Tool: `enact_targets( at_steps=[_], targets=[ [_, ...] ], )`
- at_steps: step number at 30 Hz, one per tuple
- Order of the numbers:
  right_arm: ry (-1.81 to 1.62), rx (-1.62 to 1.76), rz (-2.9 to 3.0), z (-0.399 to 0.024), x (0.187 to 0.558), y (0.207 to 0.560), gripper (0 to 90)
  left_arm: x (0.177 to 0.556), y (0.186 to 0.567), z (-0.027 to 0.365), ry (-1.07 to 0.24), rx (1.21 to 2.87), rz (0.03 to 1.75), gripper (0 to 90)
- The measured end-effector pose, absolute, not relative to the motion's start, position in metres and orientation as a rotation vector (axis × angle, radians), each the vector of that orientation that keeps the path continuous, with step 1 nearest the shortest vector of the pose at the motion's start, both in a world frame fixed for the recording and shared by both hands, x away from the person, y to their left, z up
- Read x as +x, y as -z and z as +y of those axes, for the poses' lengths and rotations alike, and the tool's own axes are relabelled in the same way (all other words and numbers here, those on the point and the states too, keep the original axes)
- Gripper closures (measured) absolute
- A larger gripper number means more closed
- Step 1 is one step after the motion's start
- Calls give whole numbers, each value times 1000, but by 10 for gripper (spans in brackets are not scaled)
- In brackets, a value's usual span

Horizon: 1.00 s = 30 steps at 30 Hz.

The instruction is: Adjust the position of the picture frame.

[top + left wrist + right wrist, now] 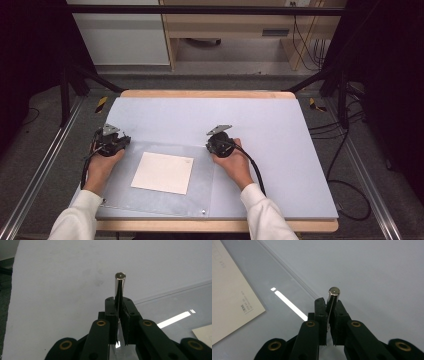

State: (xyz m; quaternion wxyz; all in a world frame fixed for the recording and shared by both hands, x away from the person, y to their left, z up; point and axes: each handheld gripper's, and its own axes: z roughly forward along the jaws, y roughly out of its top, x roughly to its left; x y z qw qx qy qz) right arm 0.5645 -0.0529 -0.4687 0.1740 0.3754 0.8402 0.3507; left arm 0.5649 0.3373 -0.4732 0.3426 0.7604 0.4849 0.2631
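Metal pins: one (119, 286) clamped in left tongs (121, 305), another (333, 296) in right tongs (329, 305), flanking paper sheet (163, 172) under clear plate (200, 197) on tabletop (280, 135).

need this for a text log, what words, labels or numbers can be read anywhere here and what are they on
No text here can be read.
Paper sheet: a few short lines of small grey print near its edge in the right gripper view, too small and blurred to read.
Same sheet in the high view: looks blank at this size.
Metal rods held in the grippers: no marking seen.
Table mat: no print seen.
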Motion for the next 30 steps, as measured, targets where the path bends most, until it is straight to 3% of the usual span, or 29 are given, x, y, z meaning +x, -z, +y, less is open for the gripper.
enact_targets(
  at_steps=[16, 30],
  targets=[
    [-1010, 1129, 2397, -54, 566, 466, 851, 564, 466, 342, -614, 1968, 1293, 849],
    [-1031, 1100, 2398, -67, 560, 424, 823, 547, 421, 335, -596, 1986, 1217, 841]
  ],
)
